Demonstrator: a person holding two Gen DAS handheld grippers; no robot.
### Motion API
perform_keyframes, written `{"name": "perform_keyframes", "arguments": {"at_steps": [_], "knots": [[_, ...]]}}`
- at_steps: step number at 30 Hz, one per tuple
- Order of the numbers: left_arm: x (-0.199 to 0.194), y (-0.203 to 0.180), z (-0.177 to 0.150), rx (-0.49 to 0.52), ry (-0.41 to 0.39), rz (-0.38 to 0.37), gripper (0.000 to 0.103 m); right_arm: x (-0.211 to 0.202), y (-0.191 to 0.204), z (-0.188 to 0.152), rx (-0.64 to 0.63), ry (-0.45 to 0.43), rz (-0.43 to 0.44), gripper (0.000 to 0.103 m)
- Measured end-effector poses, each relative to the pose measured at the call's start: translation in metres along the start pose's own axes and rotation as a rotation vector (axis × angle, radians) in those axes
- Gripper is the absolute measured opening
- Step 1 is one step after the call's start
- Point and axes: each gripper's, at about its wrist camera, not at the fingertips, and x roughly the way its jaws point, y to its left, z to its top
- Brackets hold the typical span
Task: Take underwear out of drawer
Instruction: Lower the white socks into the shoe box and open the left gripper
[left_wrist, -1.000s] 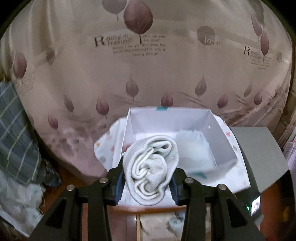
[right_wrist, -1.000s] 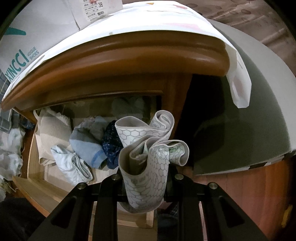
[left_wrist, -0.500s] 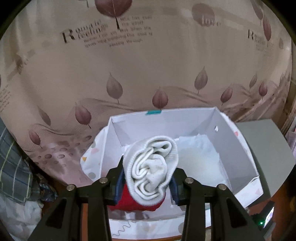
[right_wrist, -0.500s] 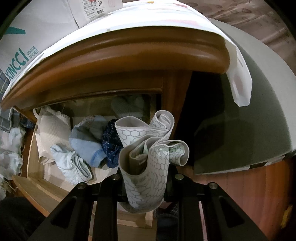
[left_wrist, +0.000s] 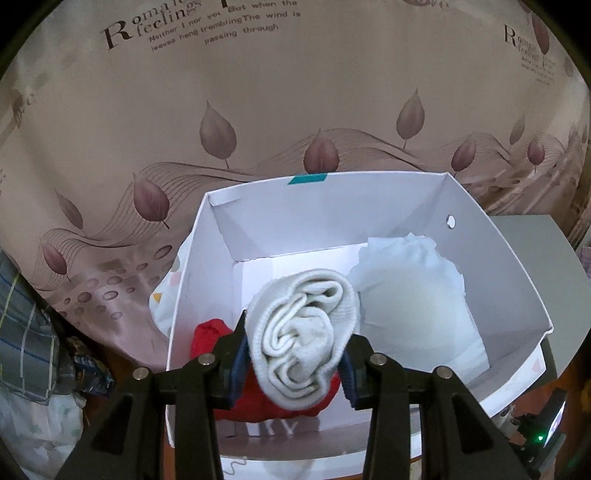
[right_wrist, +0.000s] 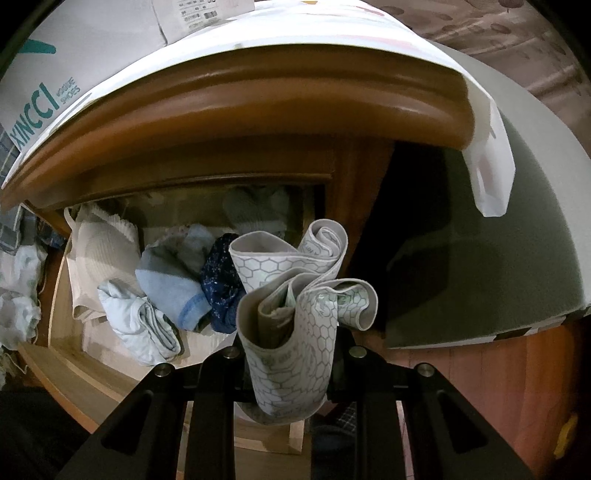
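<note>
Left gripper (left_wrist: 295, 354) is clamped on a rolled white garment (left_wrist: 301, 336) that we hold above the white box (left_wrist: 491, 266), where a red piece (left_wrist: 207, 338) and a pale one (left_wrist: 413, 295) already lie. Our right gripper (right_wrist: 291, 365) pinches a hexagon-print pair (right_wrist: 291, 325) over the open drawer (right_wrist: 55, 365). So two are out, neither is dropped yet, and several rolled pieces (right_wrist: 166, 288) remain inside. We judge the overhanging wooden top (right_wrist: 258, 103) the main obstruction.
</note>
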Motion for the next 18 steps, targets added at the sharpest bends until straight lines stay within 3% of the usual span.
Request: {"name": "perform_keyframes", "arguments": {"at_steps": [8,18], "knots": [[0.003,0.0,0.001,-0.015,0.01,0.026,0.048,0.001,0.0,0.0,0.002,0.003,0.001,0.021],[-0.015,0.01,0.001,-0.042,-0.009,0.0,0.064,0.002,0.0,0.001,-0.004,0.006,-0.002,0.021]]}}
